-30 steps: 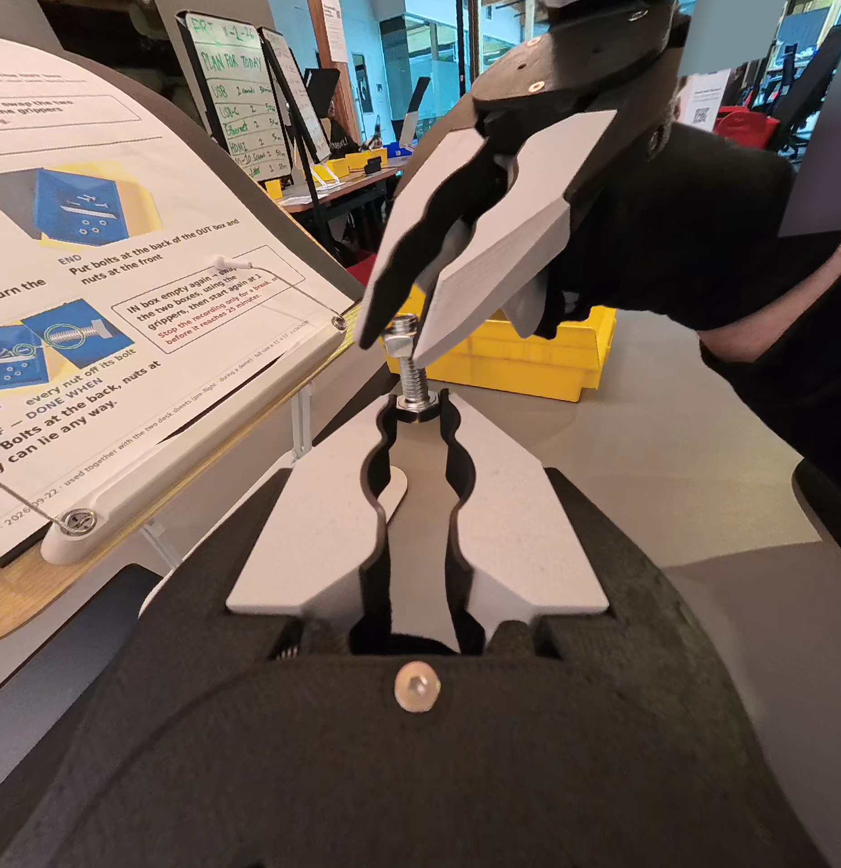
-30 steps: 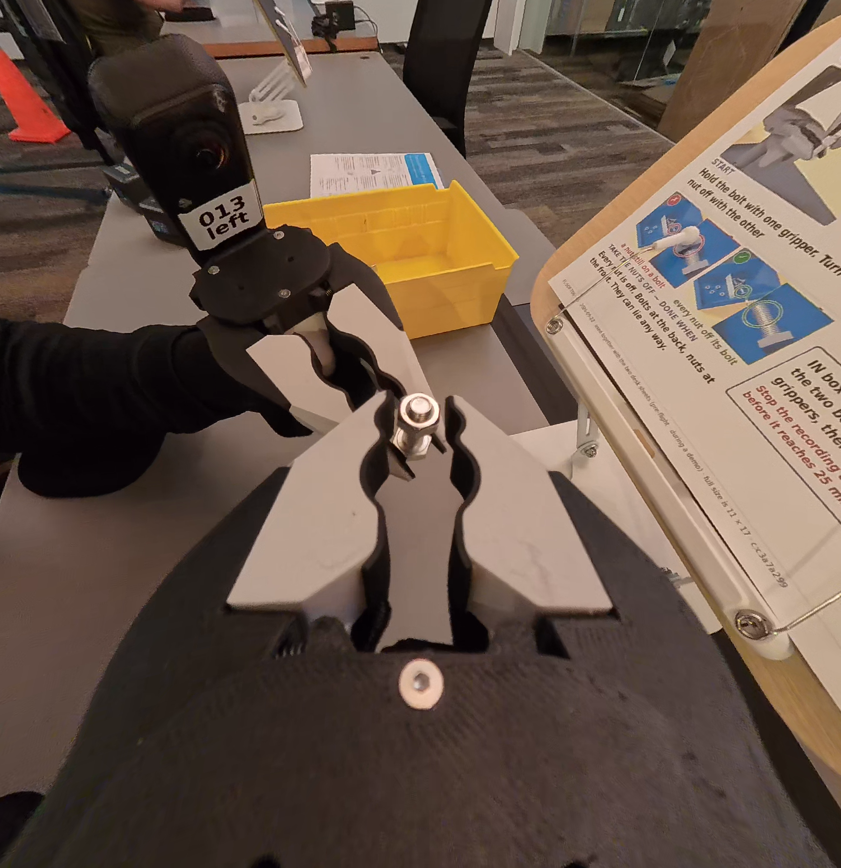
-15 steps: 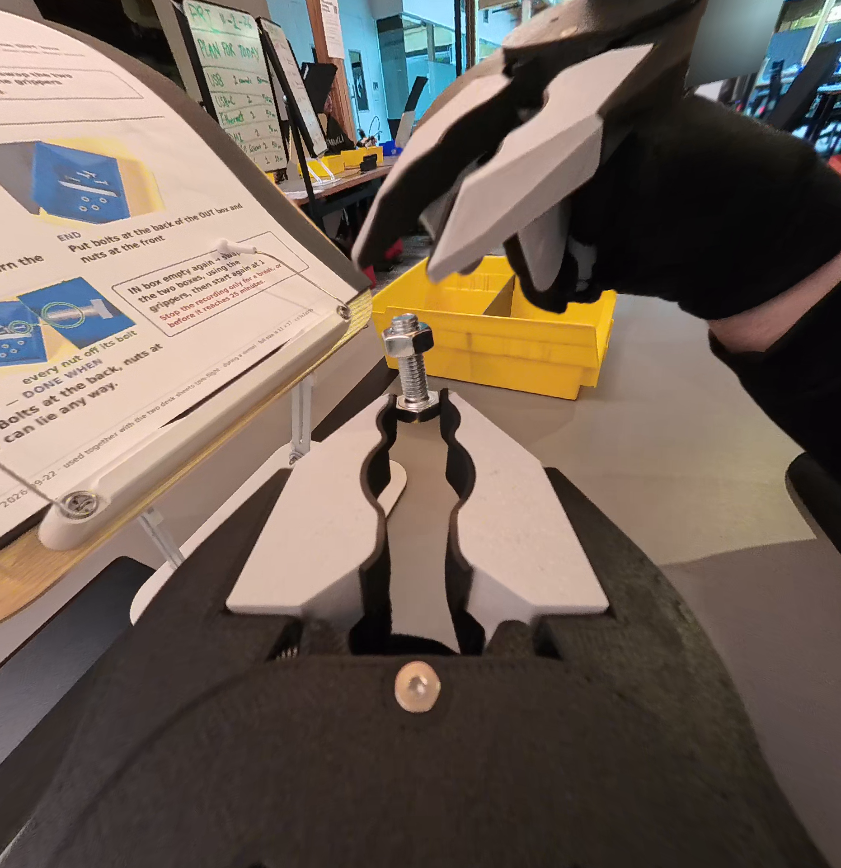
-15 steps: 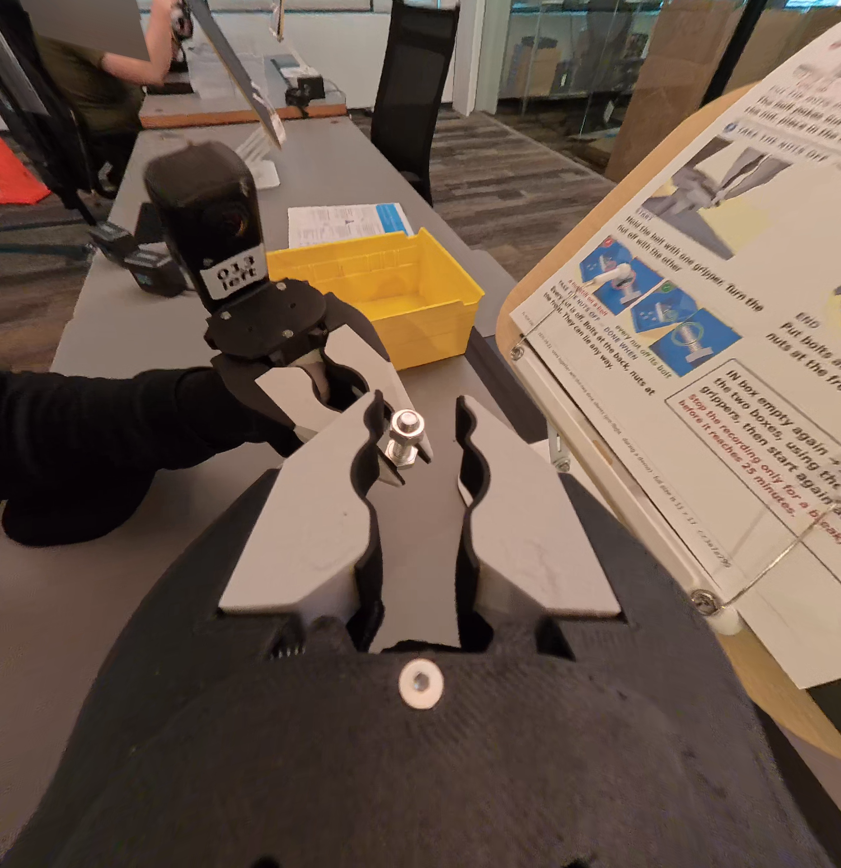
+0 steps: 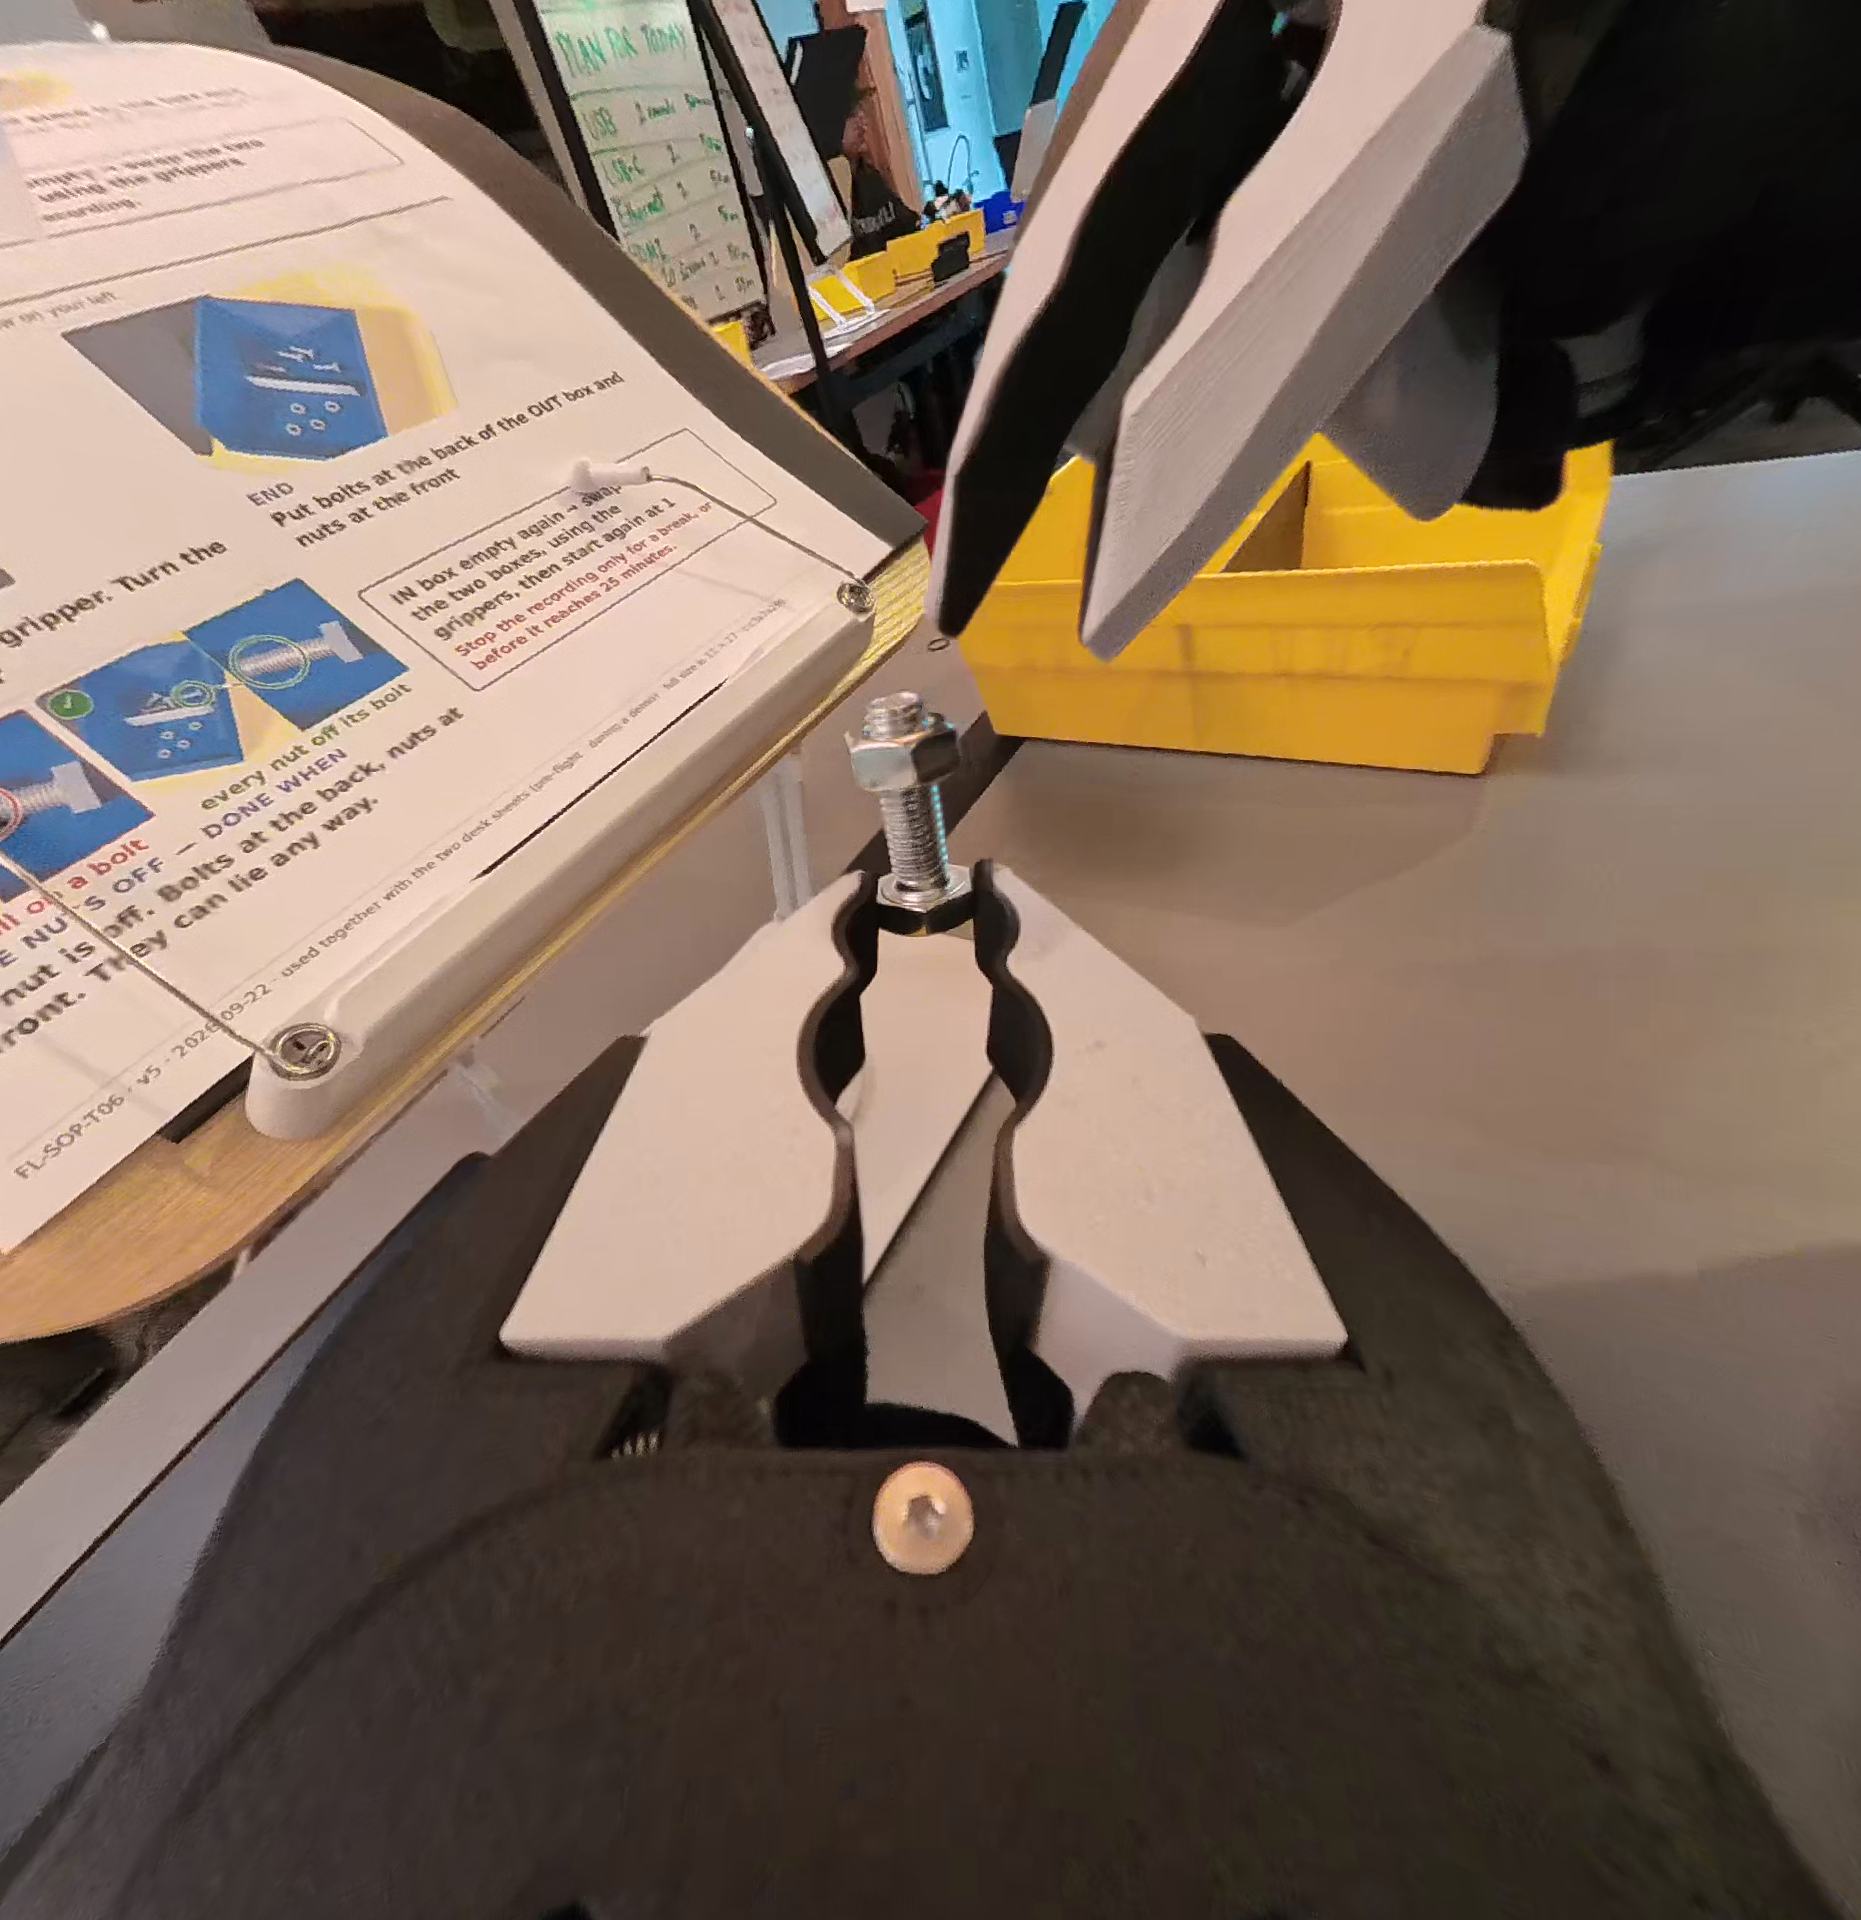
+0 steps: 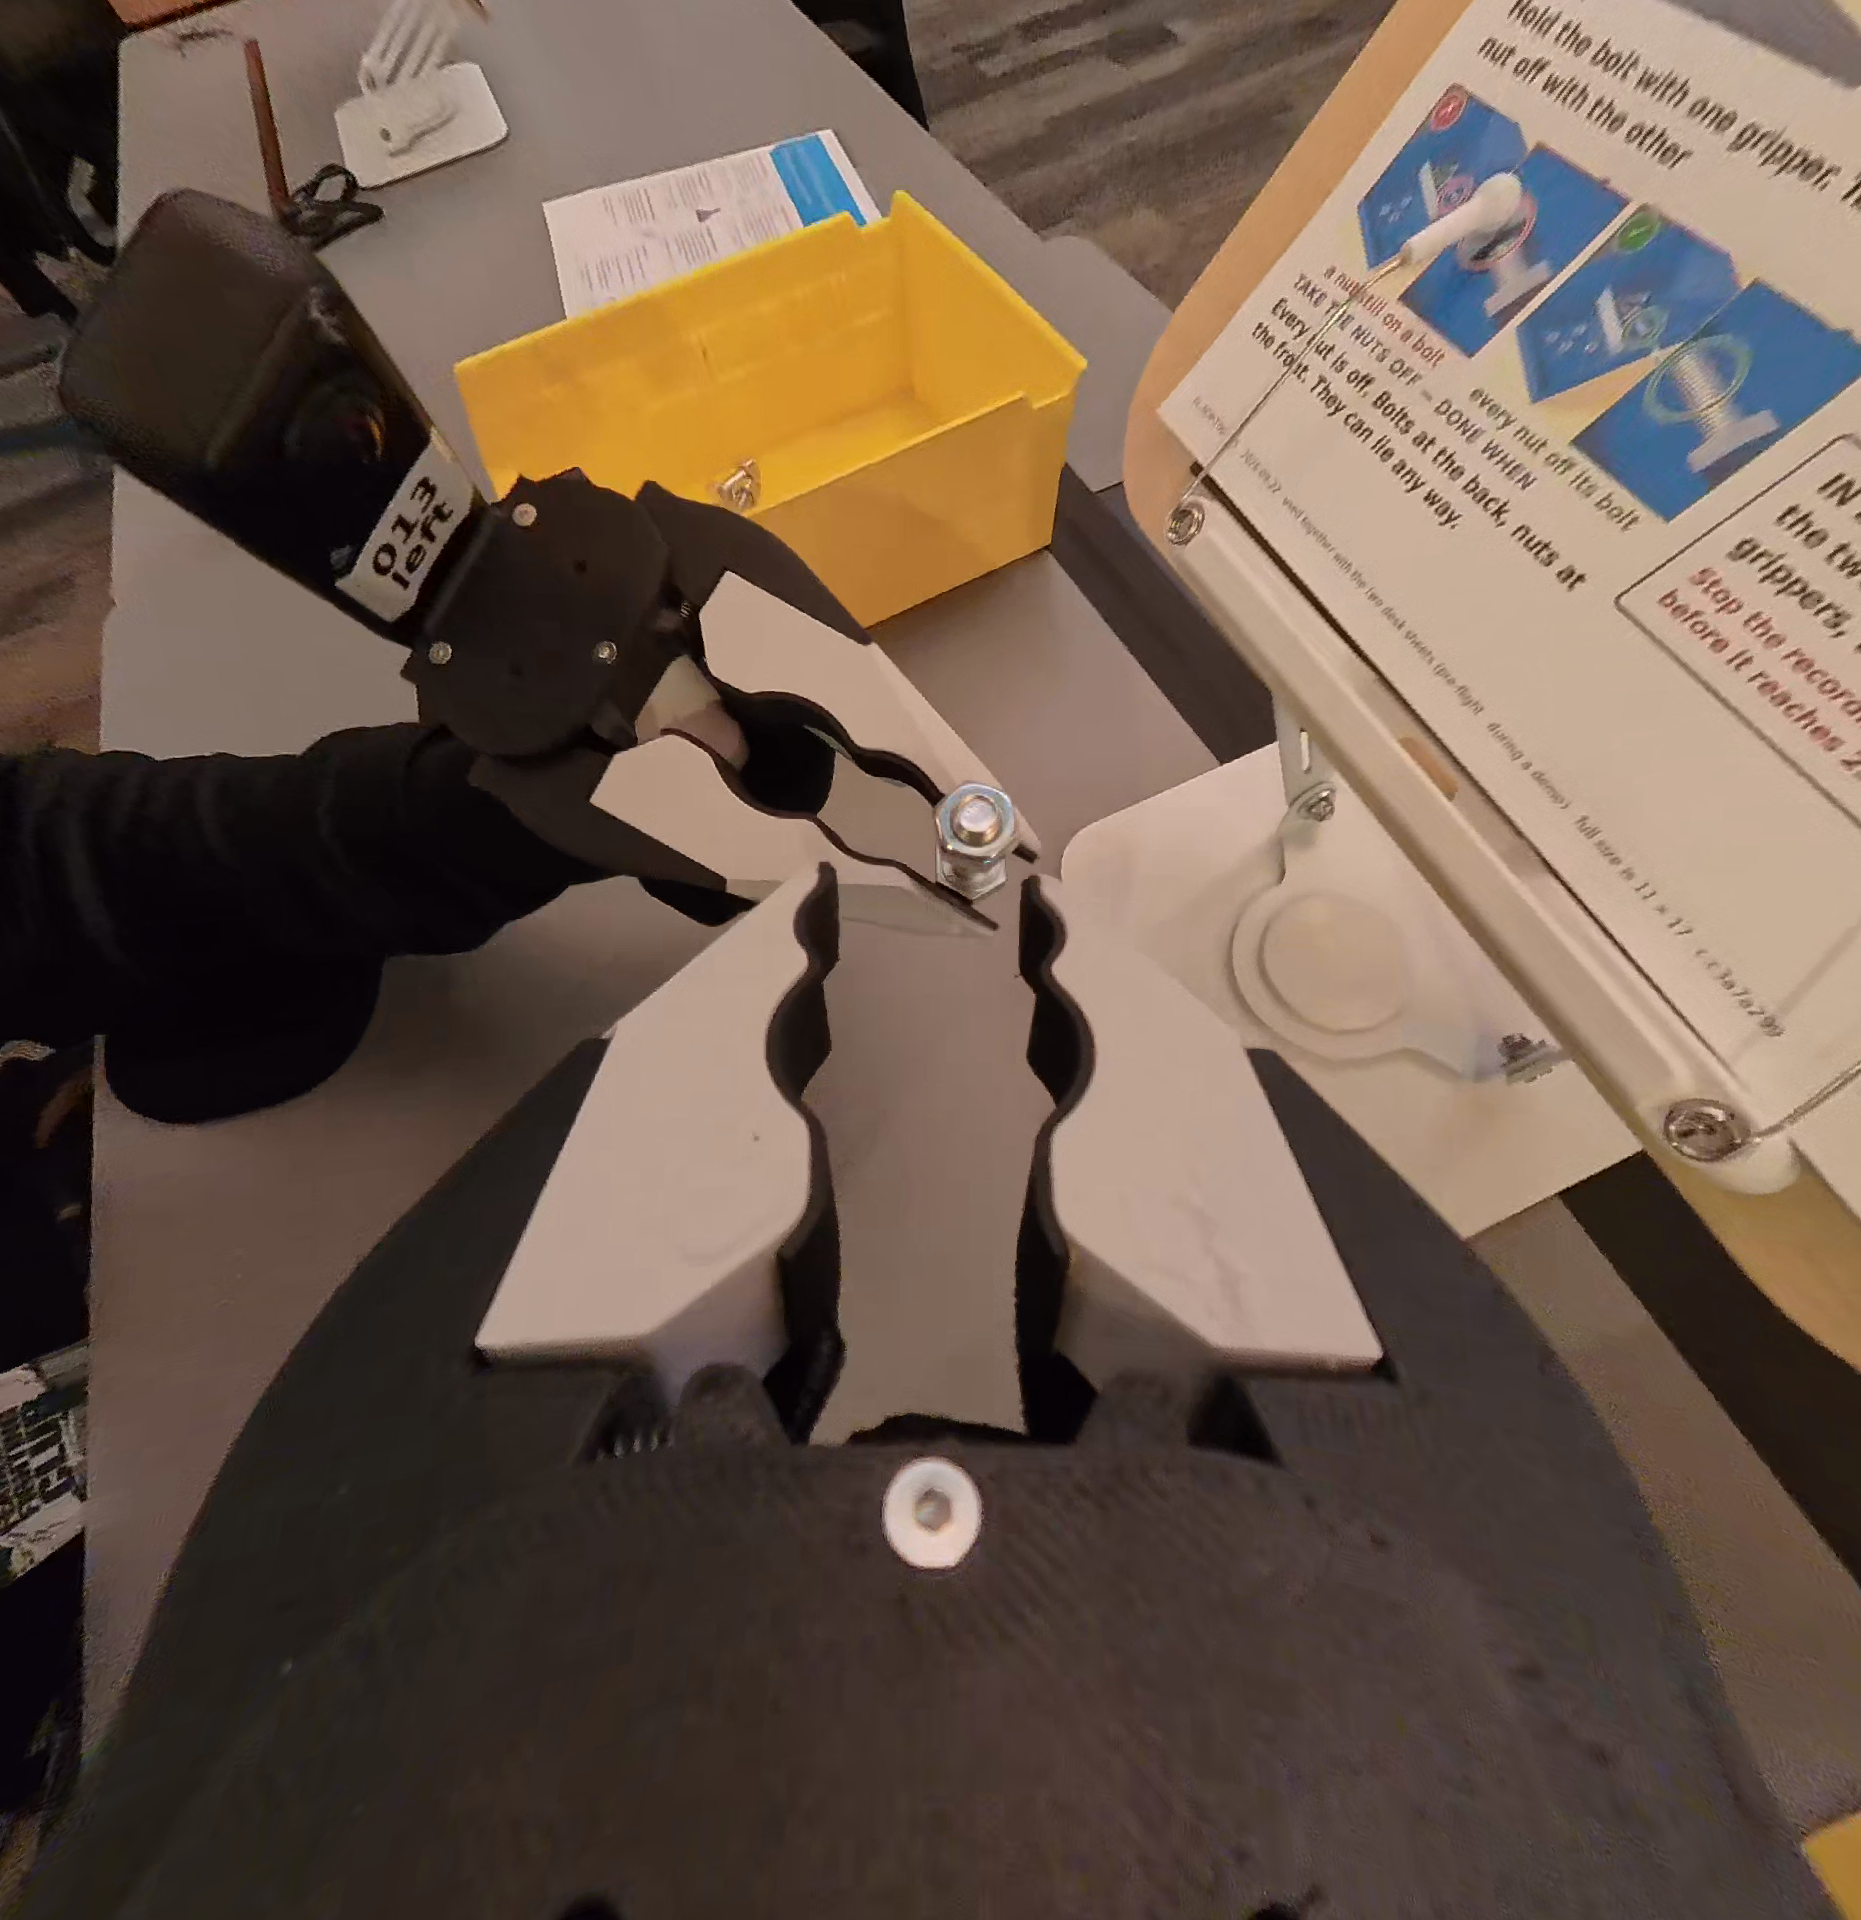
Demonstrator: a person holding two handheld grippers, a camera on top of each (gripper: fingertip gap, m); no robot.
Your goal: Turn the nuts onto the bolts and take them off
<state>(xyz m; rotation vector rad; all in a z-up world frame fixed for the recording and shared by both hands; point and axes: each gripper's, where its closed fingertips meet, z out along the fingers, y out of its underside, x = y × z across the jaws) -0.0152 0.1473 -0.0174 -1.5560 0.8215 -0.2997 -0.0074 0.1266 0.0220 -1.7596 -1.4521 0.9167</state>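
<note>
On the grey table (image 5: 1528,1039) sits a yellow bin (image 5: 1321,665). Nearer, the left gripper (image 5: 924,914) is clenched on the head of an upright bolt (image 5: 913,831). Just above, the right gripper (image 5: 1019,623) hangs released over the small nut (image 5: 900,753) near the bolt's top.

Left gripper (image 5: 924,914) fingers clamped; right gripper (image 6: 926,914) fingers parted.

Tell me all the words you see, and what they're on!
I don't read writing out; here's where it sits.
Instruction sheet on the slanted stand: print, pictures.
Whiteboard behind: handwriting.
White label on the camera of the left tongs: short print.
Paper behind the yellow box: too small.
</note>
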